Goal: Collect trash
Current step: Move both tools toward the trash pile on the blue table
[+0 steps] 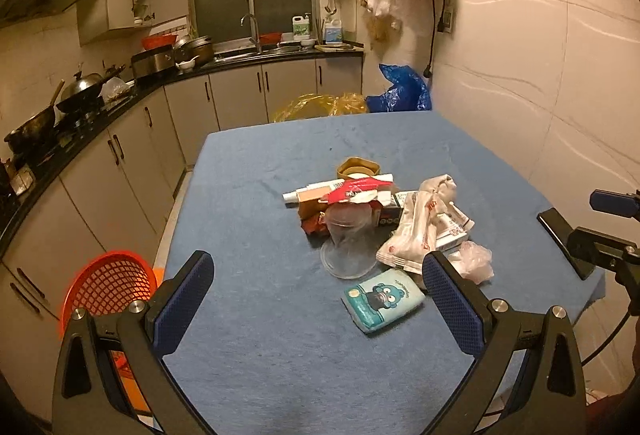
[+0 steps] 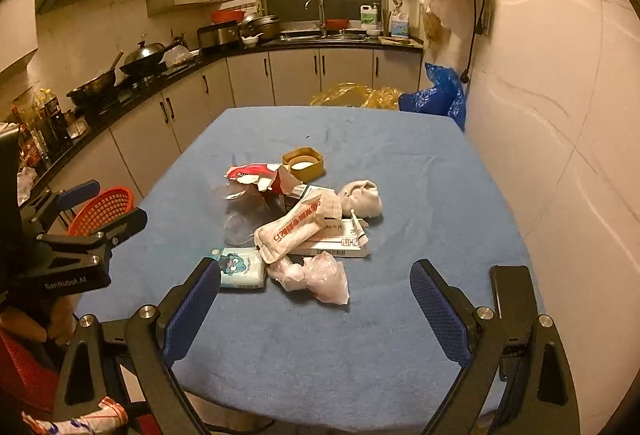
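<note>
A heap of trash lies mid-table on the blue cloth (image 1: 260,227): a clear plastic cup (image 1: 348,243) on its side, a torn red wrapper (image 1: 356,193), a white tube (image 1: 304,193), a tape roll (image 1: 358,167), a crumpled white bag (image 1: 416,231), a teal tissue pack (image 1: 382,301) and a pink plastic bag (image 2: 316,277). My left gripper (image 1: 320,291) hangs open just short of the heap, nothing between its fingers. My right gripper (image 2: 316,299) is open too, near the pink bag and tissue pack (image 2: 242,269). An orange mesh basket (image 1: 110,285) stands left of the table.
A black phone (image 2: 512,295) lies at the table's right edge. Kitchen counters with woks (image 1: 80,95) run along the left and back. Yellow and blue bags (image 1: 400,89) sit beyond the far table edge. The wall stands close on the right.
</note>
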The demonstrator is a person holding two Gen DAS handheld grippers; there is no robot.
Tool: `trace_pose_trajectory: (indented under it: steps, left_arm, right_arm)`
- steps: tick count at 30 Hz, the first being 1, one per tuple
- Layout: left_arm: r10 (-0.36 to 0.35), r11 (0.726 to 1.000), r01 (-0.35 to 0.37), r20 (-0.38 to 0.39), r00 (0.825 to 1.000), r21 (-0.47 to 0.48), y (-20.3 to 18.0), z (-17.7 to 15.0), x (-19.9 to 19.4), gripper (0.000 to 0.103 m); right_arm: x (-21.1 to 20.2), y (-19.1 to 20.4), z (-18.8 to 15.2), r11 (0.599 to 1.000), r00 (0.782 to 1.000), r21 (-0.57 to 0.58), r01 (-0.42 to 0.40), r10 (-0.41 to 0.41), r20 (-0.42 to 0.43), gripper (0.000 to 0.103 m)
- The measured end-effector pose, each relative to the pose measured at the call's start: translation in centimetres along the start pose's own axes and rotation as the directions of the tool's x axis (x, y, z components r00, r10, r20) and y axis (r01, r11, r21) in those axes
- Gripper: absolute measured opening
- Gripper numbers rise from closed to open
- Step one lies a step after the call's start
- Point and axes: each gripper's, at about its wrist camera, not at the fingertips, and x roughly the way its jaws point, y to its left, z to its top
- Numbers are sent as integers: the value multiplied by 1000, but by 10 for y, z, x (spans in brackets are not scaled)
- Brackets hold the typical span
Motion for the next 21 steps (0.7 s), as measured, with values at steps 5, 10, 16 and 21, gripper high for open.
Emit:
trace_pose_trajectory:
  steps: [5, 10, 16, 21]
  left_arm:
    - [-10, 1000, 10, 17, 1000, 22, 2, 2, -4, 103]
    - [-18, 999, 18, 7, 1000, 31, 2, 2, -3, 103]
    - [-13, 999, 13, -4, 1000, 30, 2, -1, -4, 103]
    - [0, 1000, 0, 0, 1000, 26, 5, -1, -6, 103]
  right_arm:
    - [-2, 1, 2, 1000, 1000, 9, 6, -6, 3, 98]
    - [4, 2, -1, 1000, 1000, 13, 1, -1, -19, 98]
    - [8, 5, 0, 1000, 999, -1, -11, 11, -34, 98]
    - [11, 8, 3, 999, 999, -24, -22, 21, -32, 98]
